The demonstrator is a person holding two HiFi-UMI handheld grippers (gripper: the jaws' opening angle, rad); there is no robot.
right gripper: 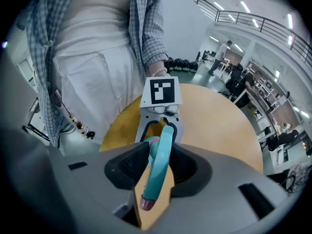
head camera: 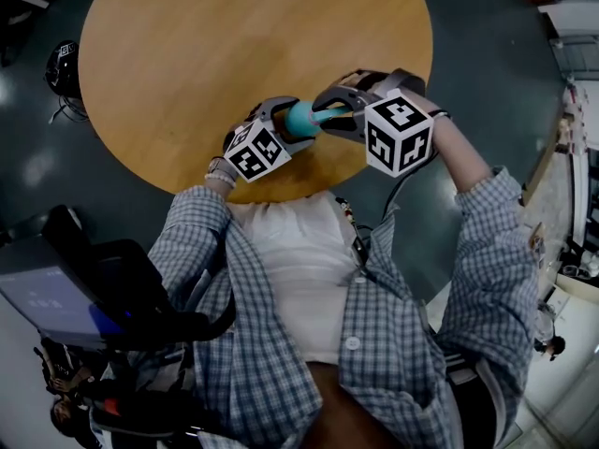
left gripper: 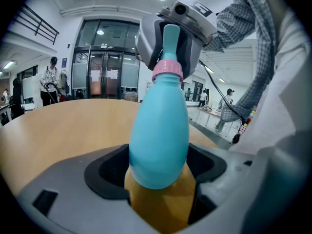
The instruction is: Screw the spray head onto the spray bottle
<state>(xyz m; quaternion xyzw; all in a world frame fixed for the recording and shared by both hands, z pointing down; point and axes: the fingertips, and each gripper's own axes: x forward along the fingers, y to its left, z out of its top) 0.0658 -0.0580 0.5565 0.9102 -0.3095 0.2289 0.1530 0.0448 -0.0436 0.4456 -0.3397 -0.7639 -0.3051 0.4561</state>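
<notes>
Bottle (left gripper: 158, 130) clamped by the left hand-held gripper (left gripper: 158, 179) above the near edge of the surface (head camera: 234, 45). On its neck, the right hand-held gripper (right gripper: 158, 174) grips the head (right gripper: 162, 155).

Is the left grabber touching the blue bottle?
Touching. In the left gripper view, the left gripper has its jaws pressed against both sides of the blue bottle, with no gap showing on either side.

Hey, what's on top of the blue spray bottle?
On the spray bottle sits a pink collar, with the teal spray head above it, between the jaws of the right gripper. The collar covers the bottle's neck, so how far it's screwed on can't be seen.
</notes>
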